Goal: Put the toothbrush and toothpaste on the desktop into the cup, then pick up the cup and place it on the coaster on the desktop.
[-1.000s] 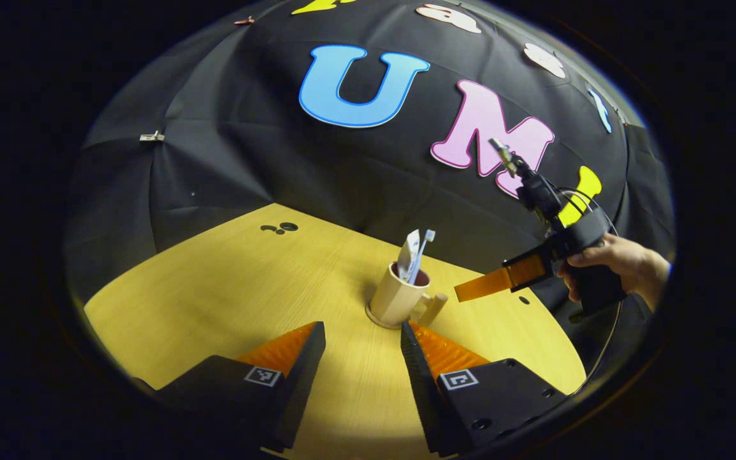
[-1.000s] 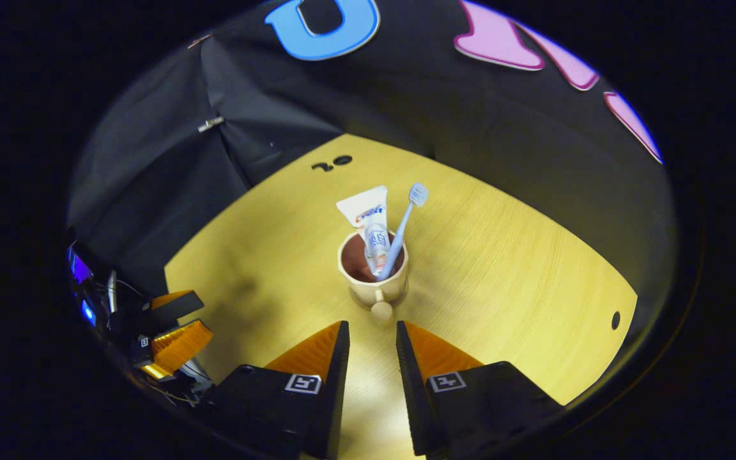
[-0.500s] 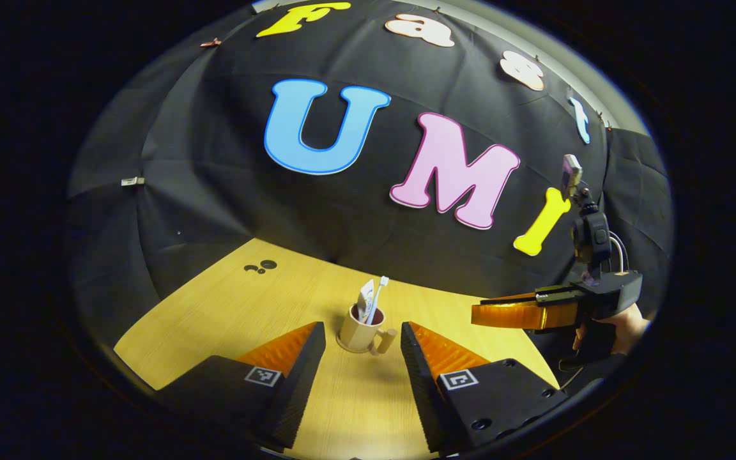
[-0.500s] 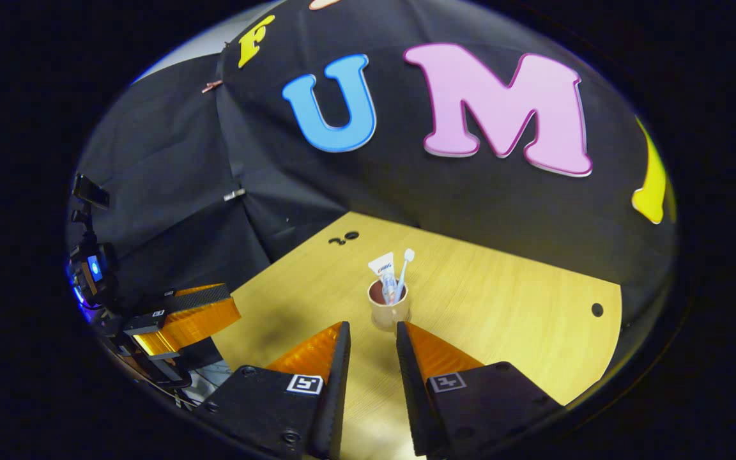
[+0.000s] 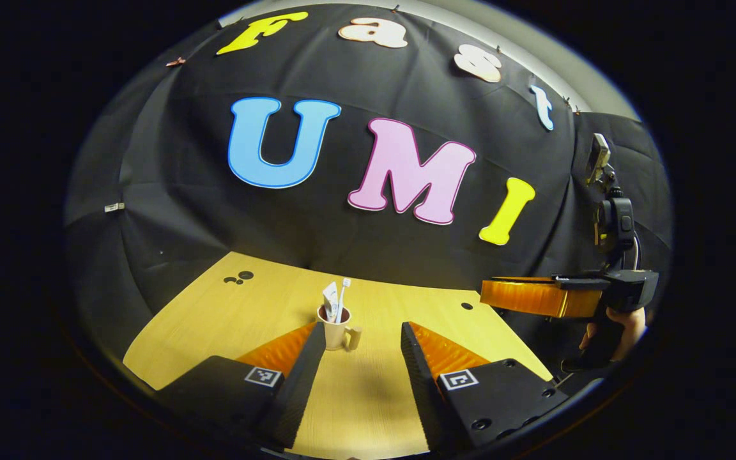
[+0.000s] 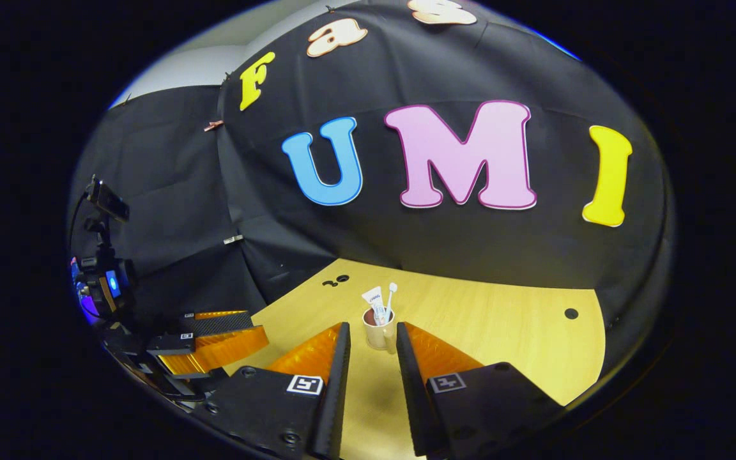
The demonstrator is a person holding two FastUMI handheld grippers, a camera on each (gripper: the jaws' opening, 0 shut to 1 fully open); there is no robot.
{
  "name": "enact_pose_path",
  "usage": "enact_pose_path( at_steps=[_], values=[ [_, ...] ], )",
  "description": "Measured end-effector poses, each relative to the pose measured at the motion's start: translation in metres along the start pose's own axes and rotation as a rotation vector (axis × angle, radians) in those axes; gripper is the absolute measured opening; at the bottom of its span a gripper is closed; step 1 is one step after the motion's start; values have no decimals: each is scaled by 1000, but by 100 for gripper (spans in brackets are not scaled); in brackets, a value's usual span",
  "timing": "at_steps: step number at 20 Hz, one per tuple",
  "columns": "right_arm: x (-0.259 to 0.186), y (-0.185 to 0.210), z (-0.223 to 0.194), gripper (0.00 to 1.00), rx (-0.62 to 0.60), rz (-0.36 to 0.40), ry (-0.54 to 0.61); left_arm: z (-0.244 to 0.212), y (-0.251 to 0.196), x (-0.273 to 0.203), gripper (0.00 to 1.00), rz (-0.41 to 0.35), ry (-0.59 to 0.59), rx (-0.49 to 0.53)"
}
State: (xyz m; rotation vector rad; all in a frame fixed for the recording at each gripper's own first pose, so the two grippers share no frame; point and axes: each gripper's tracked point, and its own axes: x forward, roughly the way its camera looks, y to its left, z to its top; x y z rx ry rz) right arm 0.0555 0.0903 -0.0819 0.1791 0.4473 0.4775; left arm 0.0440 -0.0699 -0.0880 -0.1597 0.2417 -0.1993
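Change: both grippers are now farther from the cup [image 5: 335, 331] than a second ago; the cup looks smaller in both views, and more of the booth wall is visible above the desk [image 5: 214, 306].
Cup: upright on the desk, near its middle, with the handle toward the right in the left gripper view. I cannot see a coaster under it.
Toothbrush [image 5: 343, 298]: stands in the cup, head up, leaning a little.
Toothpaste [image 5: 331, 300]: stands in the cup just beside the toothbrush, flat end up.
Left gripper [image 5: 356, 345]: fingers well apart, holding nothing; the cup appears just past the left finger's tip, not touched. In the right gripper view it appears at the left edge, off the desk.
Right gripper [image 6: 368, 348]: fingers parted by a narrow gap, nothing between them; the cup appears beyond the tips, apart from them. In the left gripper view it is at the right, level above the desk's edge, with a hand [image 5: 623, 326] on its grip.
Desk: light wood, with small dark holes near the back left and at the right side.
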Motion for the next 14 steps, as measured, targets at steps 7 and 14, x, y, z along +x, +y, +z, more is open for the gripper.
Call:
enact_pose_path(
  at_steps=[7,14],
  values=[
    [-26,7,-16,40,-40,-18,-24,-3,-22,-9,86,-23,-16,54],
    [-34,2,-21,65,-10,-30,-26,-2,-35,-3,87,-43,-4,94]
  ],
)
